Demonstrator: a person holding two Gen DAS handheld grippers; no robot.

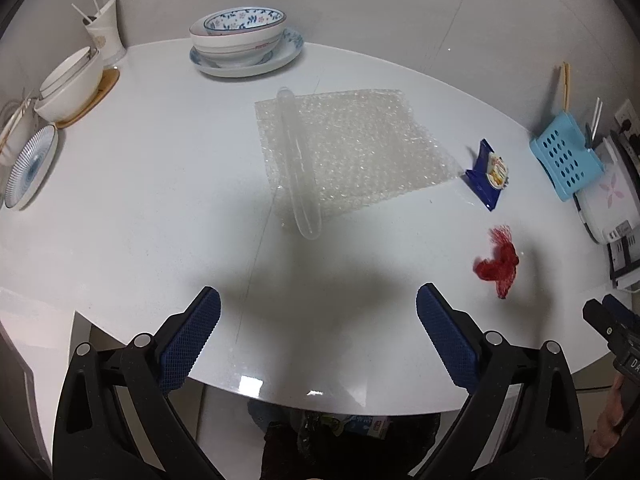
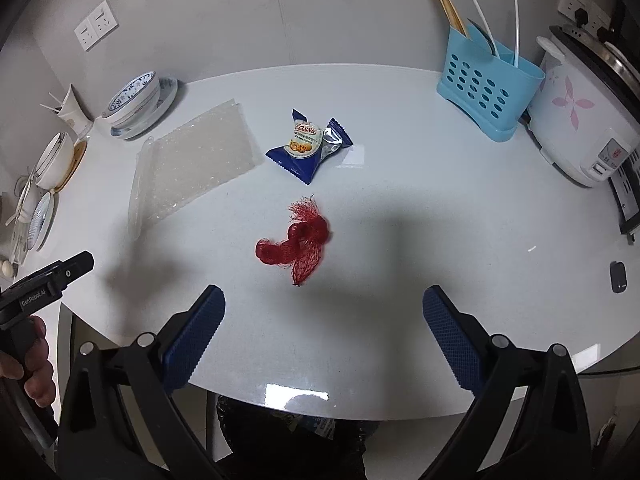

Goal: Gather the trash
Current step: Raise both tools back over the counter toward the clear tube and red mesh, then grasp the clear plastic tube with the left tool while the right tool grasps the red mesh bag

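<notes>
Both my grippers, left (image 1: 318, 320) and right (image 2: 323, 320), gape wide, empty. Red net (image 2: 298, 242) lies mid-table (image 2: 400, 240) near snack wrapper (image 2: 308, 146) and bubble wrap (image 2: 192, 164). Net probably light, limp; pinch the bunched middle.

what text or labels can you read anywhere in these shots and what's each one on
"GenRobot.AI": on the body of the left claw, seen from the right wrist view.
"Tassia" or similar, in script: on the blue snack wrapper; smaller print below is too blurred.
"DA...": cut off, on the right claw.
Rice cooker panel label: too small to read.
</notes>
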